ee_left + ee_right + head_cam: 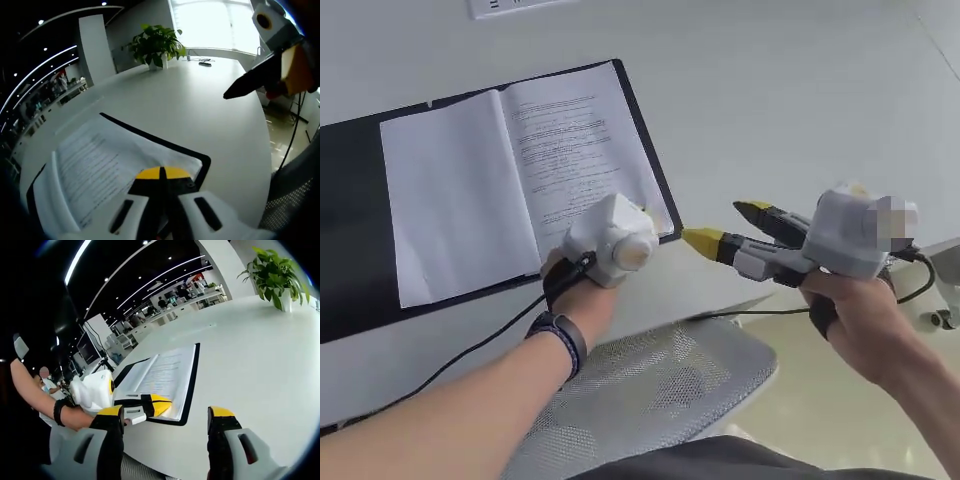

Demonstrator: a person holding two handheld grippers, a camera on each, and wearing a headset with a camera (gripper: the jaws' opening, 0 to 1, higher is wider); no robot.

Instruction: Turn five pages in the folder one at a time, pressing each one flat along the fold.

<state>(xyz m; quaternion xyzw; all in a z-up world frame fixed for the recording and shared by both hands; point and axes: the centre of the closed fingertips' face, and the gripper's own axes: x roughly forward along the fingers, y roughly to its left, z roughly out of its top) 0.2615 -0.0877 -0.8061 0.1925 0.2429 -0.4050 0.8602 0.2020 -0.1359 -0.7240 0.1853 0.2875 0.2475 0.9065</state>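
The black folder lies open on the white table, with a blank left page and a printed right page. My left gripper hovers at that page's lower right corner. In its own view the yellow tips are shut together over the corner; I cannot tell whether a sheet is pinched. My right gripper hangs open off the folder's right edge, above the table's front edge, with nothing between its jaws. The printed page lies ahead of it.
A grey mesh chair back sits below the table's front edge, between my arms. A potted plant stands far across the table. A black cable trails from the left gripper along my forearm.
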